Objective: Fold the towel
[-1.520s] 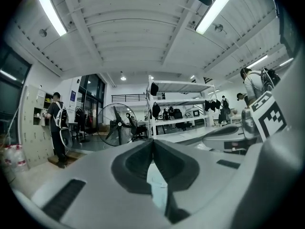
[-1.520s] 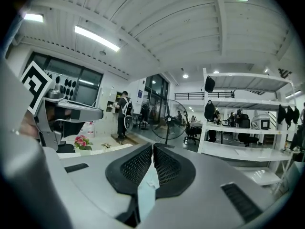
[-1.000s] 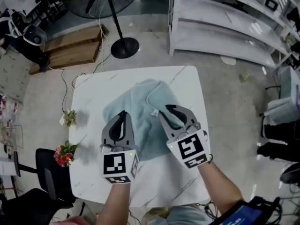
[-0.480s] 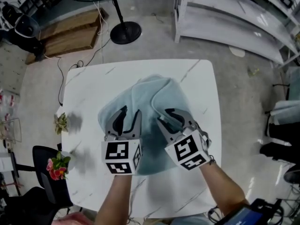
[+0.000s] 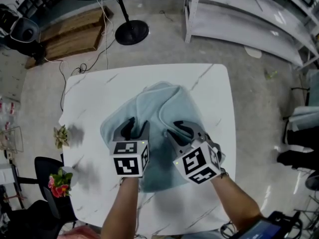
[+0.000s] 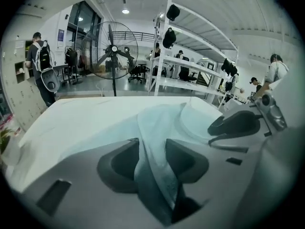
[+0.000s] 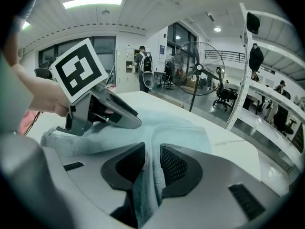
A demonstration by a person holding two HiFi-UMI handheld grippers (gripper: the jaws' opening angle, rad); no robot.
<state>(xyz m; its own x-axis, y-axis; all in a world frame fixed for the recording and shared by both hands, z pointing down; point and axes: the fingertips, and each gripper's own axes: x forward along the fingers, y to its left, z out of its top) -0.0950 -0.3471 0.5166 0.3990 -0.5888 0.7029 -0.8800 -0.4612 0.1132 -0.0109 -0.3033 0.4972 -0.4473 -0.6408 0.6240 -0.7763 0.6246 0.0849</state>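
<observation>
Sq. white marble-look table (image 5: 209, 98) — light-blue towel (image 5: 164, 103) lies rumpled on its middle, partly doubled over.

- Right gripper (image 7: 151, 162), jaws just closing, pinches a raised fold of pale blue towel (image 7: 183, 127).
- Left gripper (image 7: 134, 122), jaws just opening, over the towel's left side.
- White table (image 7: 235, 151) under the towel.

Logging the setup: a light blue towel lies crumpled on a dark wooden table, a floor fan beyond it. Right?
No: the head view shows a white marble-veined table, not dark wood. The light blue towel does lie crumpled on it, floor fan beyond.
</observation>
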